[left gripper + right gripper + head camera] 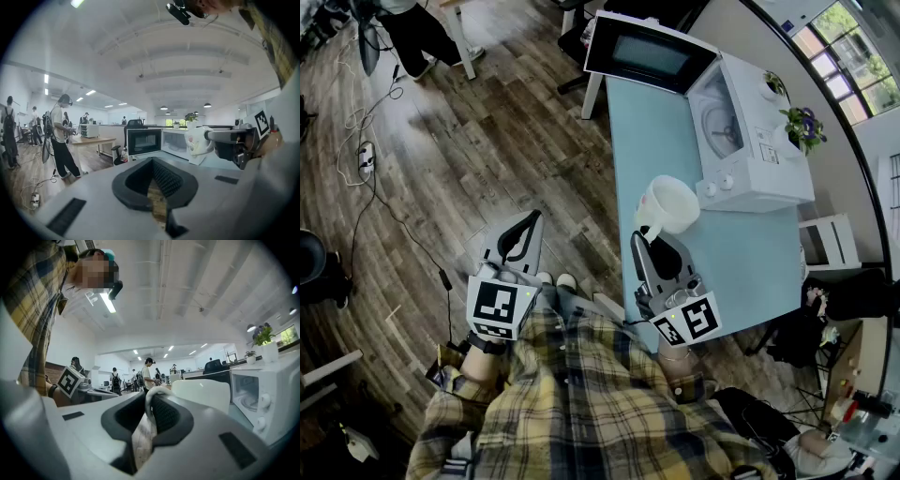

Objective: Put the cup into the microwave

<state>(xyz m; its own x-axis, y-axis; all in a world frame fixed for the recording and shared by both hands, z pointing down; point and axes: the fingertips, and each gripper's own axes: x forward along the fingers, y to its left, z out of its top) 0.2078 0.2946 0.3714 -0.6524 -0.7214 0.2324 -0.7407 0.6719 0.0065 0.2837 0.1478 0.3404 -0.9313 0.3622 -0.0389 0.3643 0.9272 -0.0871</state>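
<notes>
Cup (670,204) in right gripper (641,242)

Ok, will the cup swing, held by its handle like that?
The cup looks like rigid ceramic, so no flex. The right tool pinches only the thin handle, so it may pivot. Probably fragile; avoid knocking the microwave.

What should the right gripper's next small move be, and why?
Probably carry the cup forward toward the microwave. The right gripper is shut on the cup's handle, the door stands open, and the cup is short of the cavity, over the table.
</notes>
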